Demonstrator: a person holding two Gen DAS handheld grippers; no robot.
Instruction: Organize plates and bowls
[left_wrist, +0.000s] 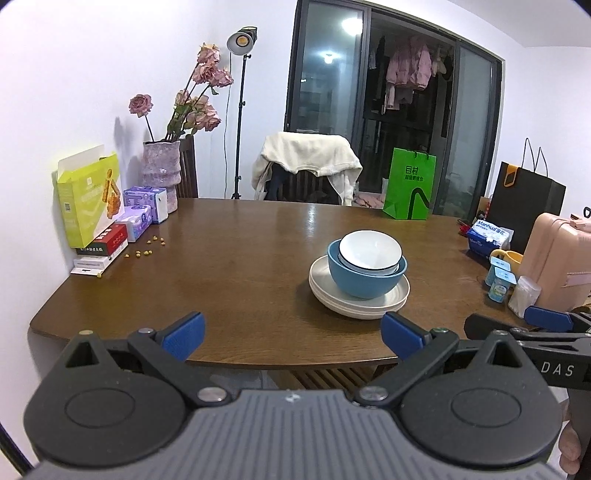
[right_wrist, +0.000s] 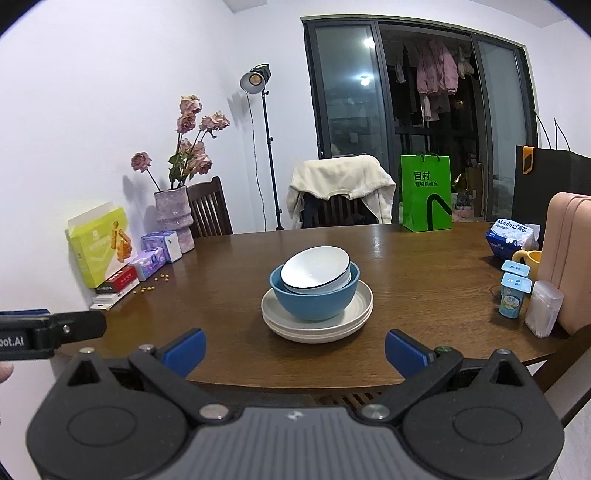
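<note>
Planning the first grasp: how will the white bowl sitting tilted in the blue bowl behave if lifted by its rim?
The white bowl looks glazed, so probably slick and breakable. It sits tilted in the blue bowl, loosely nested, so it should lift free, though it may rock or slide first.

Left gripper (left_wrist: 293, 334) and right gripper (right_wrist: 294, 350), side by side, jaws wide apart.

White bowl (right_wrist: 316, 269), dark-rimmed, in blue bowl (right_wrist: 314, 301) on cream plates (right_wrist: 317, 328); brown table (right_wrist: 406, 273).
</note>
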